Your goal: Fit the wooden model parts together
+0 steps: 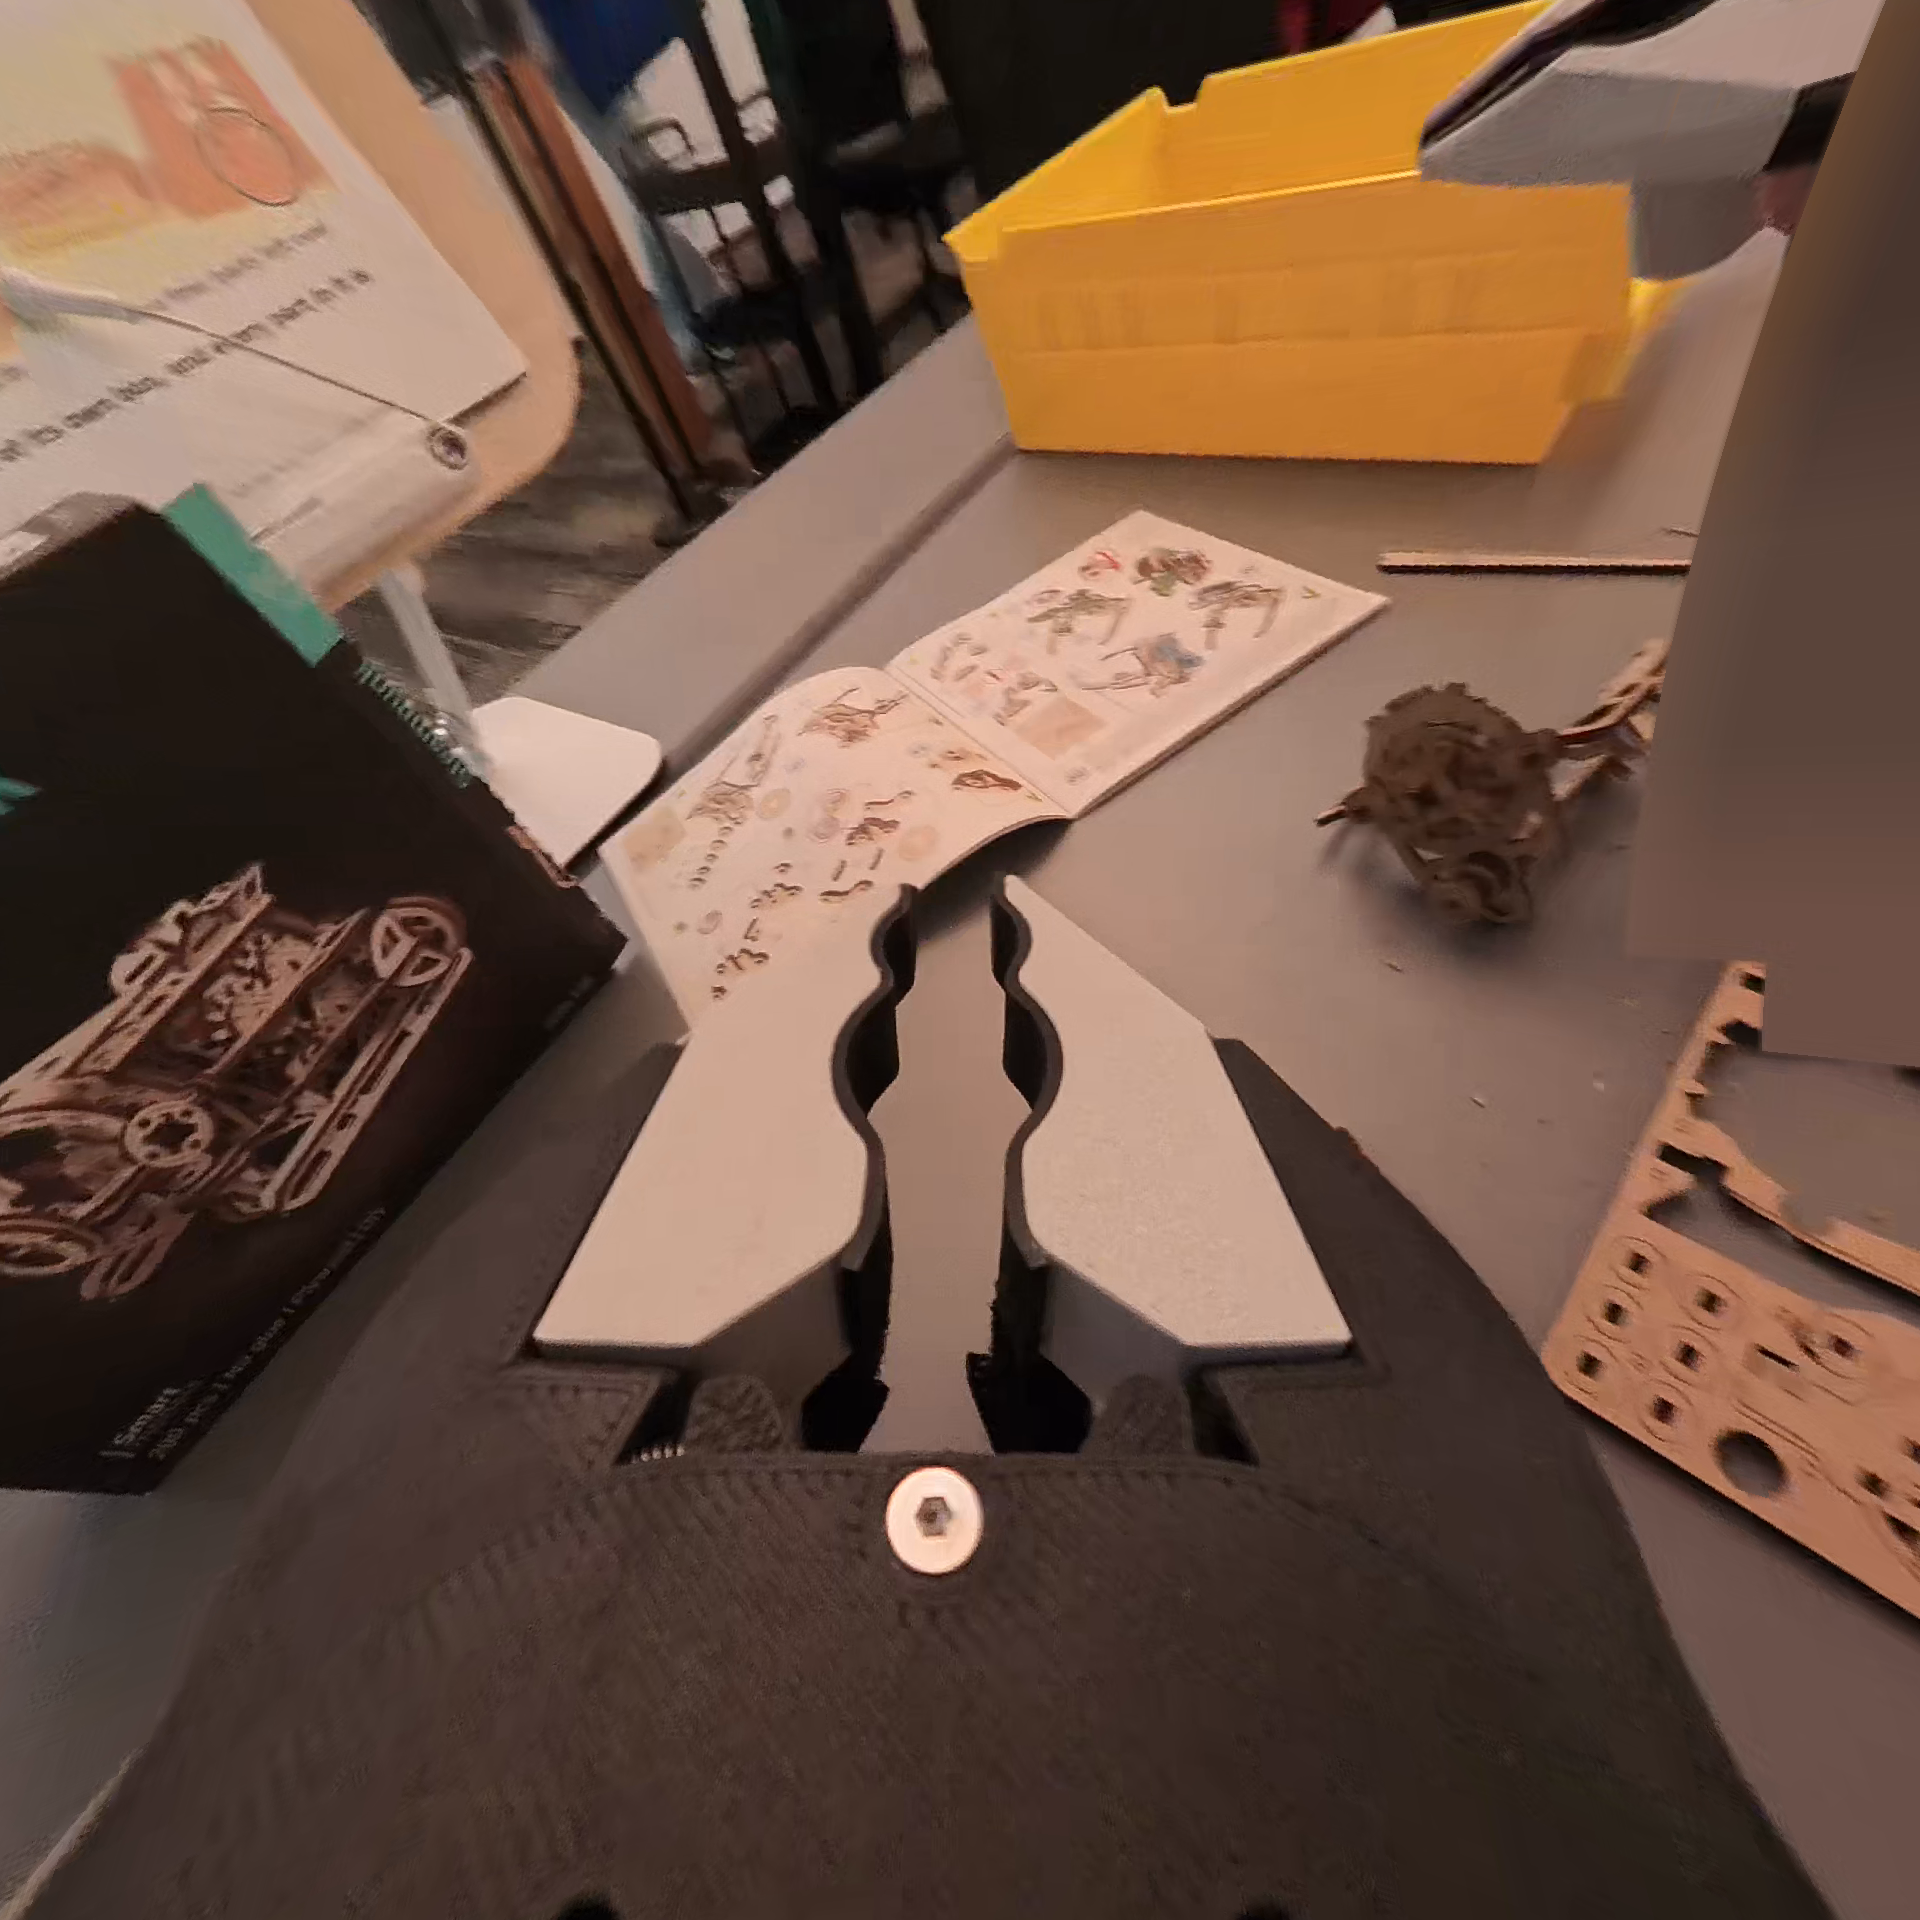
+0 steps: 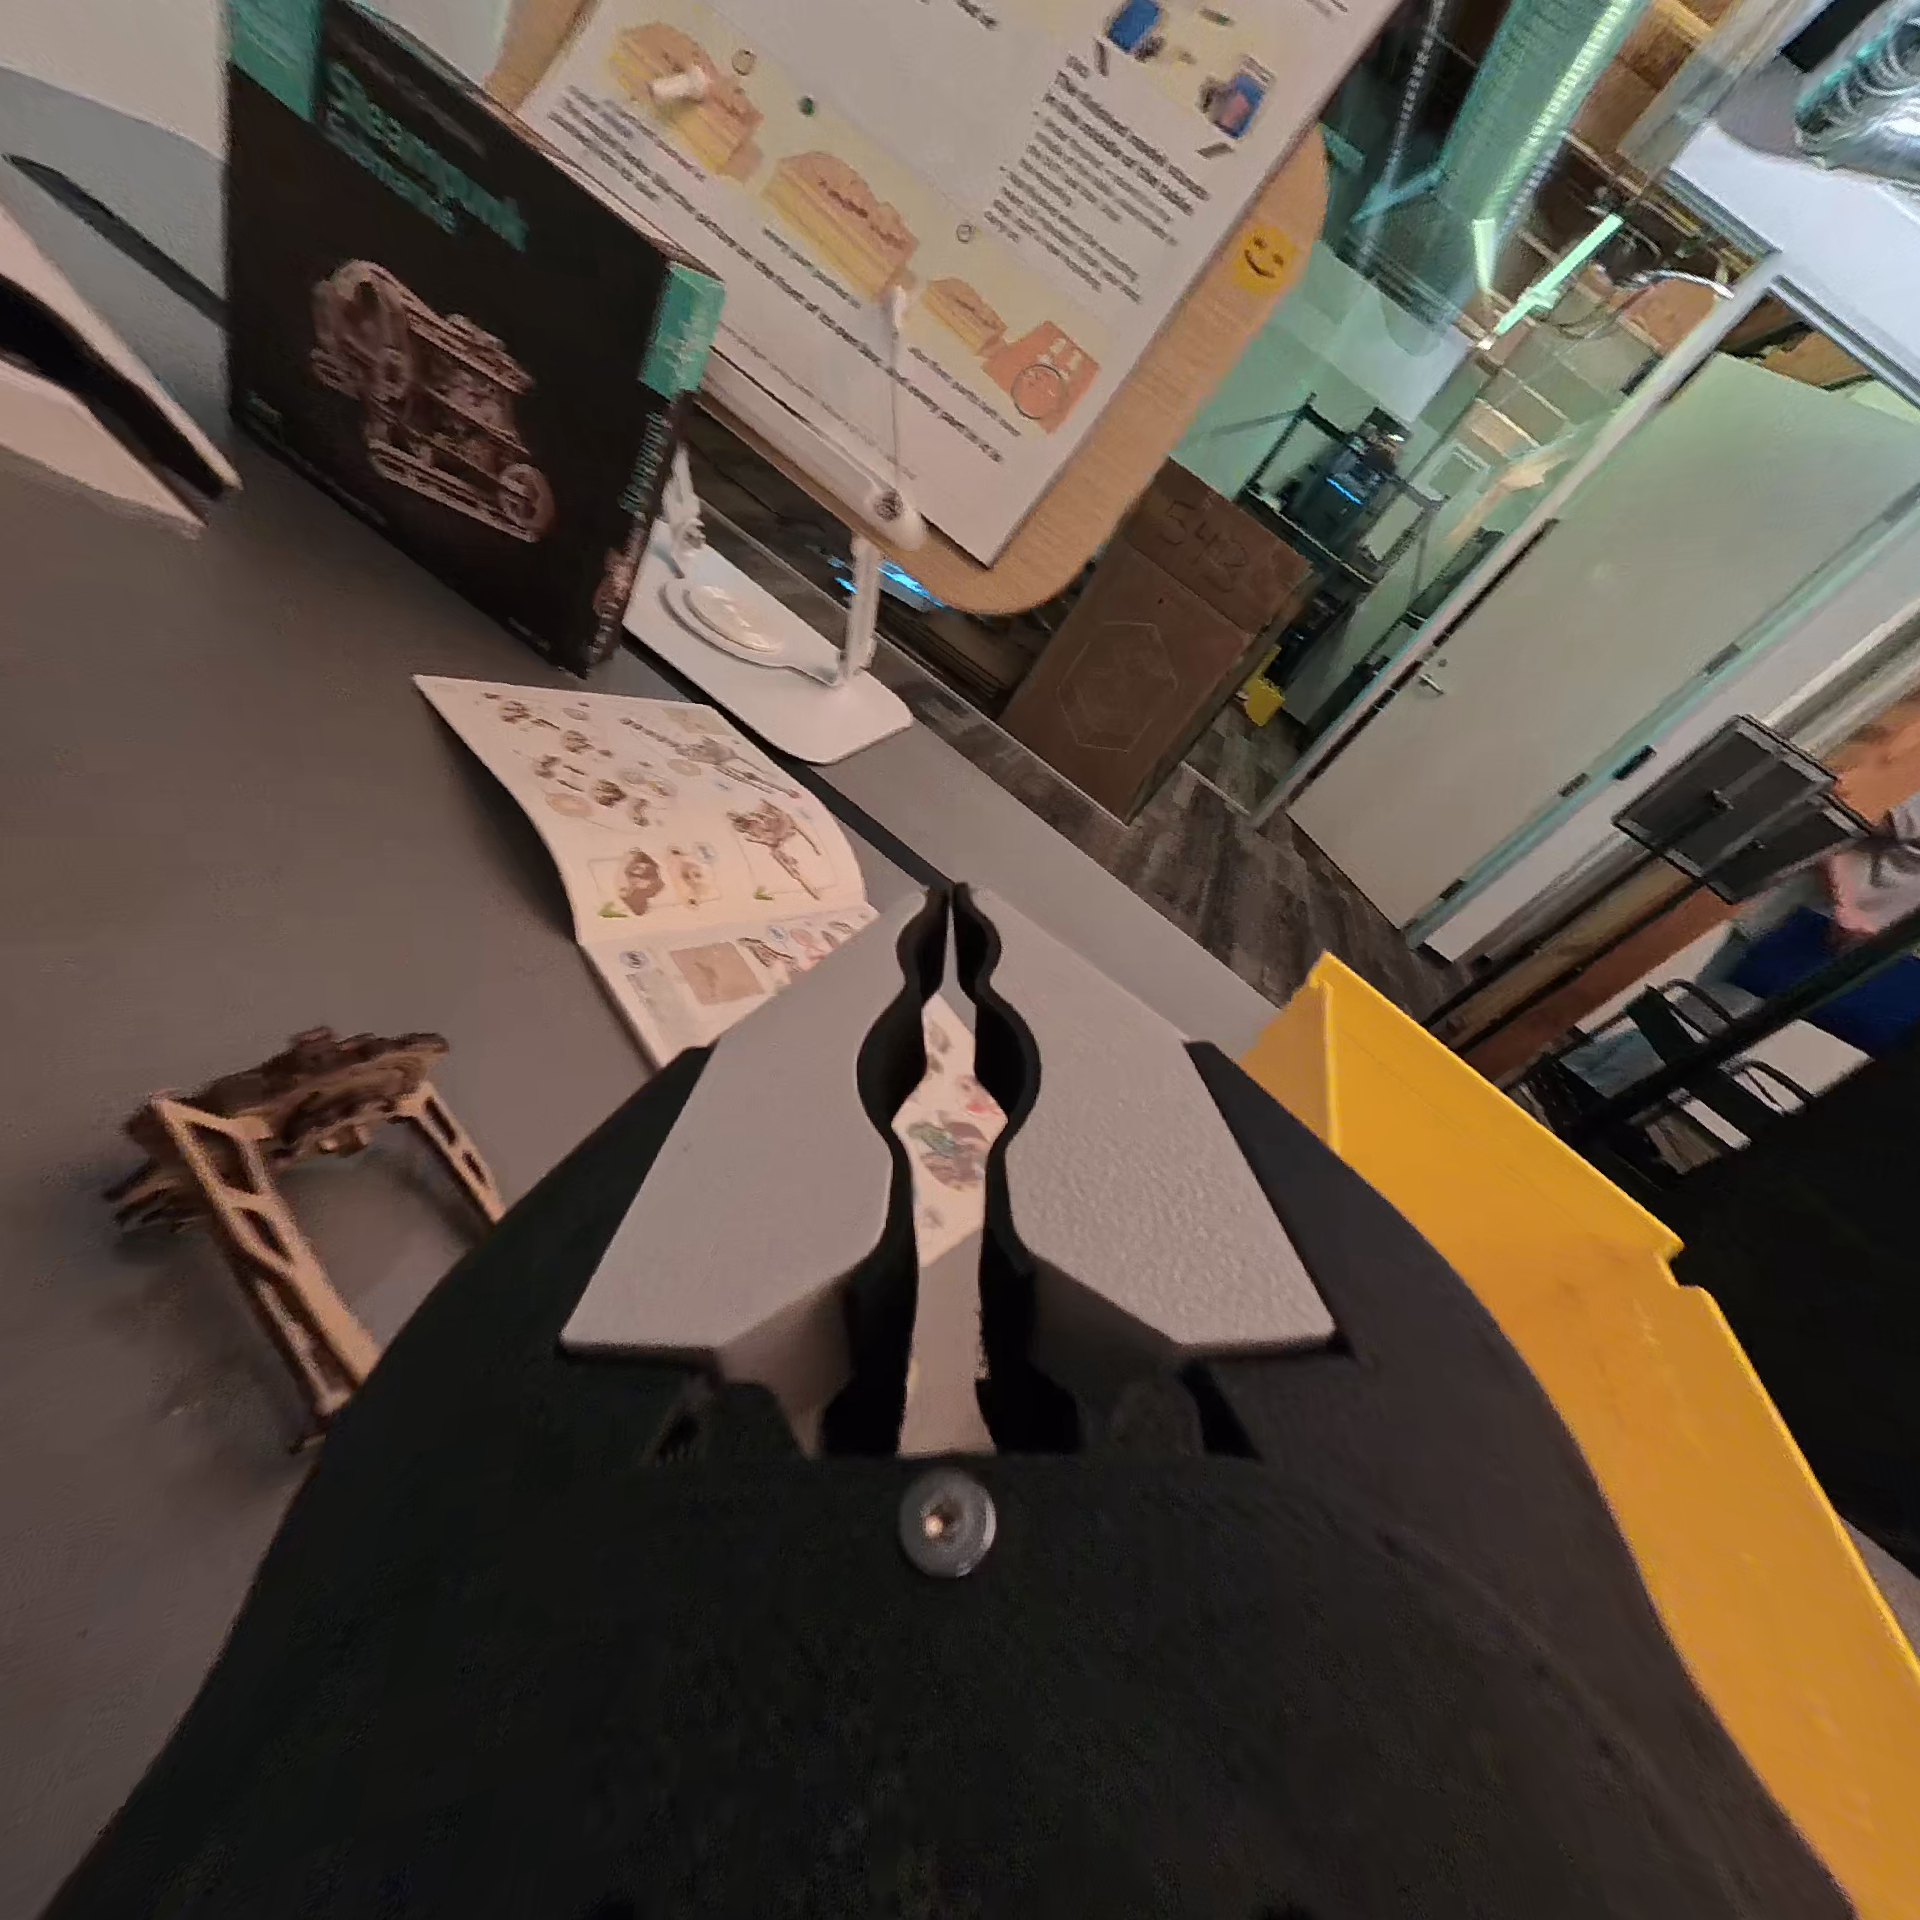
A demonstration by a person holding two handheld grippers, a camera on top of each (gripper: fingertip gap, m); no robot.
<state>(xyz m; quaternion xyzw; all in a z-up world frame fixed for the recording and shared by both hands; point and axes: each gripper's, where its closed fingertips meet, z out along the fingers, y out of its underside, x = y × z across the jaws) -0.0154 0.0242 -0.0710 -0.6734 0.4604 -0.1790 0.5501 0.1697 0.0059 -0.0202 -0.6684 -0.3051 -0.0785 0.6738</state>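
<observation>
A partly built dark wooden model (image 1: 1455, 810) stands on the grey table (image 1: 1195, 1039), ahead and to the right of my left gripper (image 1: 954, 894). That gripper is slightly open and empty, low over the table. A punched-out wooden parts sheet (image 1: 1745, 1351) lies flat to its right. In the right wrist view the model (image 2: 301, 1132) stands on its lattice legs to the left of my right gripper (image 2: 951, 891), which is shut and empty above the table. The right gripper's grey fingers (image 1: 1621, 156) show over the bin in the left wrist view.
An open instruction booklet (image 1: 987, 727) (image 2: 675, 852) lies ahead of both grippers. A dark kit box (image 1: 208, 987) (image 2: 436, 343) stands at the left. A yellow bin (image 1: 1299, 312) (image 2: 1558, 1351) sits at the table's far edge. A thin wooden strip (image 1: 1527, 564) lies near it. A poster on a white stand (image 2: 935, 208) is behind. About 20 centimetres separates my left fingertips from my right.
</observation>
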